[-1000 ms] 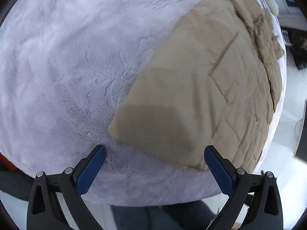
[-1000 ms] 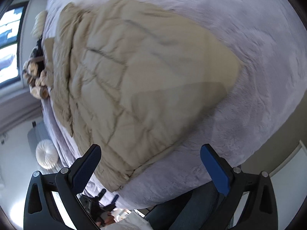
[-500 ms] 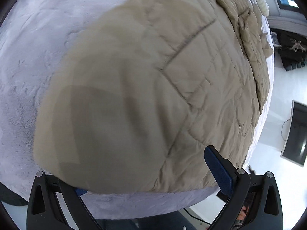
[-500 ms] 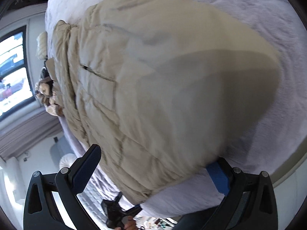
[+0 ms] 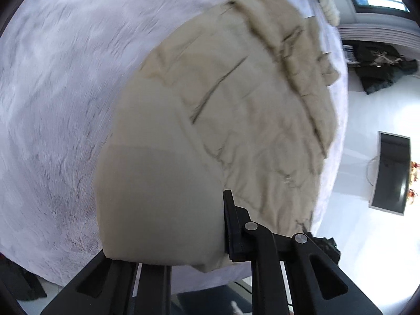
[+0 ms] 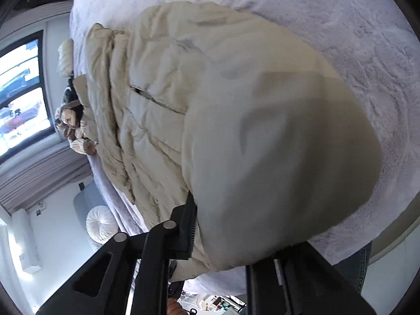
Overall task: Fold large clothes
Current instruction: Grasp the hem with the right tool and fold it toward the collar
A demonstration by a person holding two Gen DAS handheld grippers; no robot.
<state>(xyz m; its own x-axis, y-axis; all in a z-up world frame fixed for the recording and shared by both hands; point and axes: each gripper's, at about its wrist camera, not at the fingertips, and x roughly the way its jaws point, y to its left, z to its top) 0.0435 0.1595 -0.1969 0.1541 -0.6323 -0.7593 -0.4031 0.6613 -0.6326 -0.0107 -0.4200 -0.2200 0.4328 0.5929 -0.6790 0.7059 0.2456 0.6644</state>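
Observation:
A large beige quilted jacket [image 5: 236, 110] lies on a pale lilac fleece bed cover [image 5: 57, 84]. In the left wrist view my left gripper [image 5: 168, 225] is shut on the jacket's near hem corner, which bulges over the jaws; only the right finger [image 5: 231, 225] shows. In the right wrist view the same jacket [image 6: 162, 120] stretches away over the cover [image 6: 367, 47]. My right gripper [image 6: 236, 239] is shut on the other hem corner, which hides the right finger; the left finger [image 6: 187, 231] shows.
Small knitted items [image 6: 71, 120] lie at the far end of the bed near a window [image 6: 21, 92]. A round white cushion [image 6: 101, 224] sits on the floor. A dark screen [image 5: 392, 173] and dark clothes [image 5: 380, 65] lie beside the bed.
Both grippers moved forward onto the jacket's near hem and closed on its two corners; a second ago they were open, short of the jacket.

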